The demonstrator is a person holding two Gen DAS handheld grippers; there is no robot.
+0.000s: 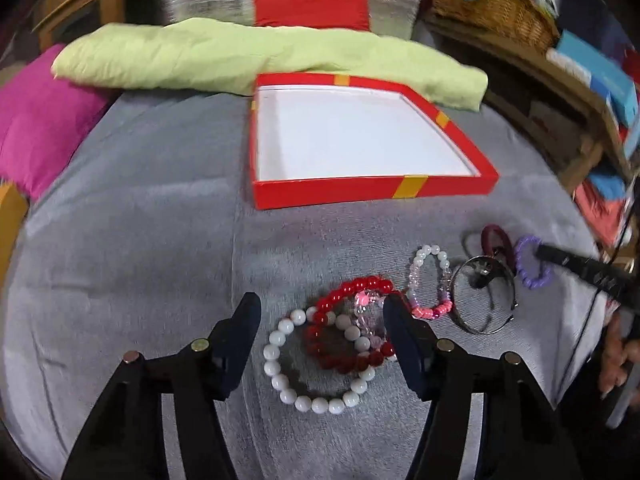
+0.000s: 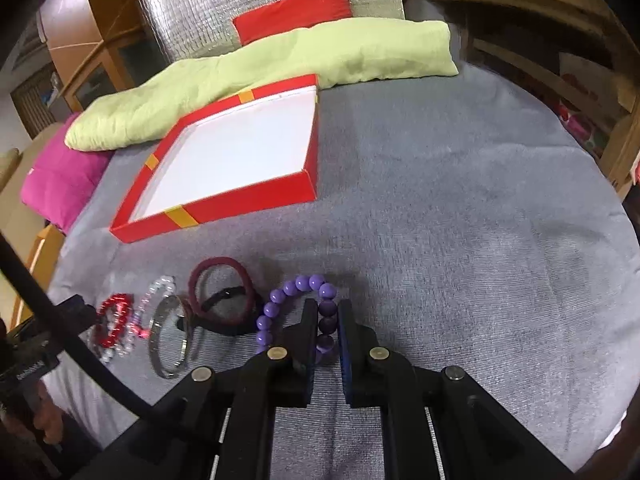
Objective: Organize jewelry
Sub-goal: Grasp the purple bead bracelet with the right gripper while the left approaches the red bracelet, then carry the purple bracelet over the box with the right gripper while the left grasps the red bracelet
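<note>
Several bracelets lie on a grey cloth in front of an empty red box [image 1: 372,190] with a white inside, also in the right wrist view [image 2: 256,200]. My left gripper [image 1: 320,308] is open over a white bead bracelet [image 1: 280,376], a red bead bracelet [image 1: 344,300] and a clear pink one [image 1: 366,308]. Further right lie a pink-white bracelet [image 1: 430,280], a metal bangle [image 1: 480,296] and maroon hair ties [image 1: 498,242]. My right gripper [image 2: 327,312] is shut on the purple bead bracelet [image 2: 280,300]; this bracelet also shows in the left wrist view [image 1: 530,262].
A pale green cushion [image 1: 240,56], a magenta cushion [image 1: 36,120] and a red cushion [image 1: 312,8] lie behind the box. Wooden shelves with a wicker basket [image 1: 496,4] stand at the right. A silver foil panel [image 2: 272,0] stands at the back.
</note>
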